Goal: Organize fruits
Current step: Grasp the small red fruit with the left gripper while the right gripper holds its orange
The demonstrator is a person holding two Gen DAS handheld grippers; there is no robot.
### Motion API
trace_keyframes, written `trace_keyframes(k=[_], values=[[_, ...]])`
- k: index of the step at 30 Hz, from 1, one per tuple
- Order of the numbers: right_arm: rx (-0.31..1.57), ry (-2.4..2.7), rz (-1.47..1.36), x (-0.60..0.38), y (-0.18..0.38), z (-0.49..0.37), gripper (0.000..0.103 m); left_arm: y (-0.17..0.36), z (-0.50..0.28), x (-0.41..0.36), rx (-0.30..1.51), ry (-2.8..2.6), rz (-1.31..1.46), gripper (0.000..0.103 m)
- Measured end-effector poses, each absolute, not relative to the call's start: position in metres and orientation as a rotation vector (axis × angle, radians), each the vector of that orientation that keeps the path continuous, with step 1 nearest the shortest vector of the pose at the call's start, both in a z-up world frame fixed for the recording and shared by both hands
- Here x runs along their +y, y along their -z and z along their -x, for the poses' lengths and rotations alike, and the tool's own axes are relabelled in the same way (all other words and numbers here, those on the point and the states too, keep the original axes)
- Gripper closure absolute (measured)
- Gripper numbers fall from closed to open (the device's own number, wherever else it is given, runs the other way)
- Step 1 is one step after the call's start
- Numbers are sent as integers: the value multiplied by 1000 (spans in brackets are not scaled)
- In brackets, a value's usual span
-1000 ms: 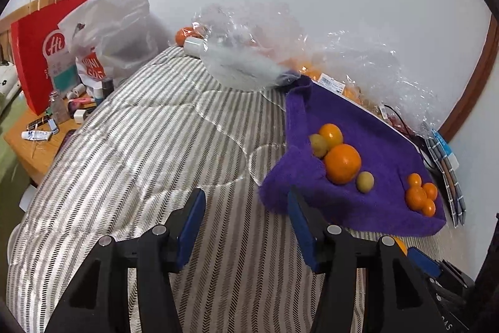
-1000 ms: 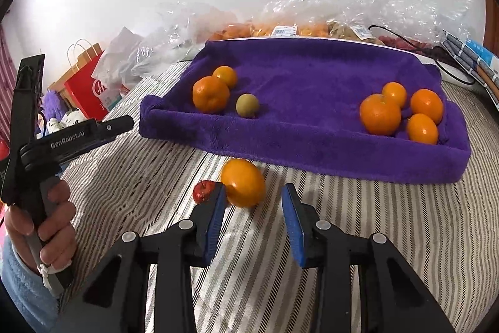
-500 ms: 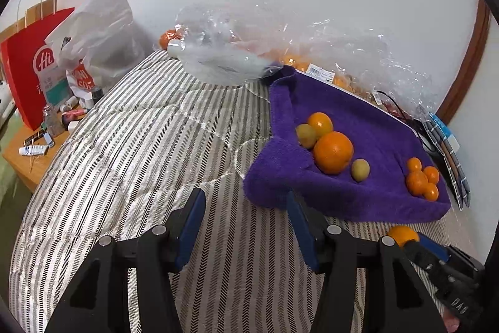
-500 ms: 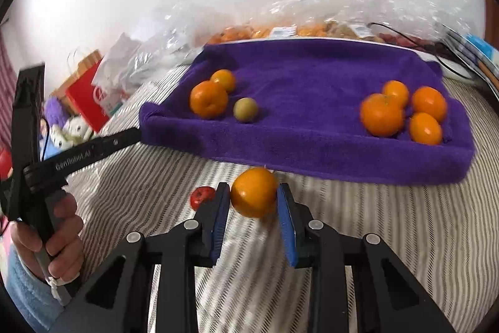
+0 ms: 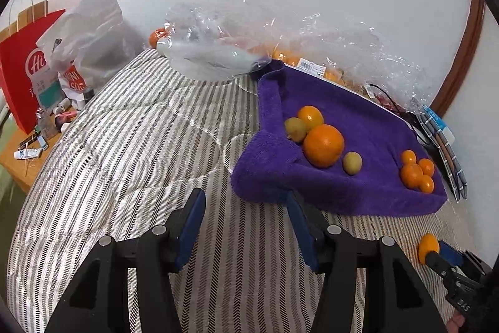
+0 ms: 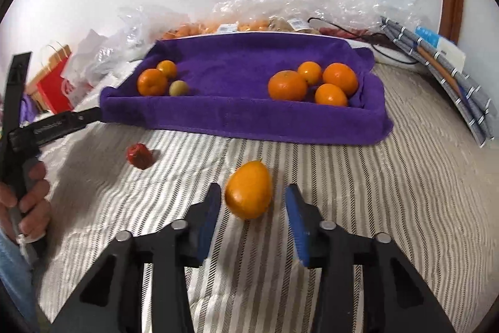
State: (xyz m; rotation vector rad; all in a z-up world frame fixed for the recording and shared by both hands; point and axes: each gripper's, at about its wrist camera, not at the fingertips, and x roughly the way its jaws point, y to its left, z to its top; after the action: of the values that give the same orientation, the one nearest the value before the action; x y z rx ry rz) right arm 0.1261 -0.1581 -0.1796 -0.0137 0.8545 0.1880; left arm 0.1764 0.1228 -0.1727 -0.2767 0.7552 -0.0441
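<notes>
A purple towel-lined tray (image 6: 249,117) (image 5: 368,120) sits on the striped bed. It holds an orange (image 5: 323,145), a smaller orange and two green fruits at its left, and several oranges (image 6: 312,81) at its right. My right gripper (image 6: 253,202) is open around a loose orange (image 6: 248,190); the left pad is near it and the right pad stands apart. This orange also shows in the left wrist view (image 5: 428,246). A small red fruit (image 6: 139,155) lies on the bed to the left. My left gripper (image 5: 243,217) is open and empty, just before the tray's left corner.
Clear plastic bags (image 5: 218,52) with more fruit lie behind the tray by the wall. A red paper bag (image 5: 21,67) and small items stand on a side table at left. Striped folders (image 6: 452,77) lie at the right.
My right gripper, shut on the orange half a second ago, has opened its jaws and swung right along the tray. The left gripper has shifted slightly toward the tray's corner.
</notes>
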Motion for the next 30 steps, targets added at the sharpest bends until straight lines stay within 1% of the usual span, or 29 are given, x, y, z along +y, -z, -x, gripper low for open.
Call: trace_keyframes(k=[1,2,4,8,11,14,15,20,25,30], values=[[861,-180,23,-155,182,-129,60,173,-176,122,753,54,278,51],[874,-179,28,-154,184,-132,62,172,-175,121,749,72,277,51],[908,-183,29,-151,189,-139,69,170,-172,116,744,119,270,51],[894,-175,6,-156,187,-136,70,168,-167,99,746,283,248,51],[862,-153,0,-167,182,-128,70,166,-159,79,736,369,170,51],[838,-151,-18,-180,179,-120,70,169,-157,63,778,455,128,51],[837,-160,-36,-185,178,-119,70,171,-157,60,795,457,118,51],[836,-183,-103,-198,178,-119,70,177,-161,51,843,375,73,61],[825,-217,-105,-195,177,-118,70,180,-162,40,867,306,28,61],[804,-243,-174,-205,176,-116,70,182,-161,23,869,331,-12,61]])
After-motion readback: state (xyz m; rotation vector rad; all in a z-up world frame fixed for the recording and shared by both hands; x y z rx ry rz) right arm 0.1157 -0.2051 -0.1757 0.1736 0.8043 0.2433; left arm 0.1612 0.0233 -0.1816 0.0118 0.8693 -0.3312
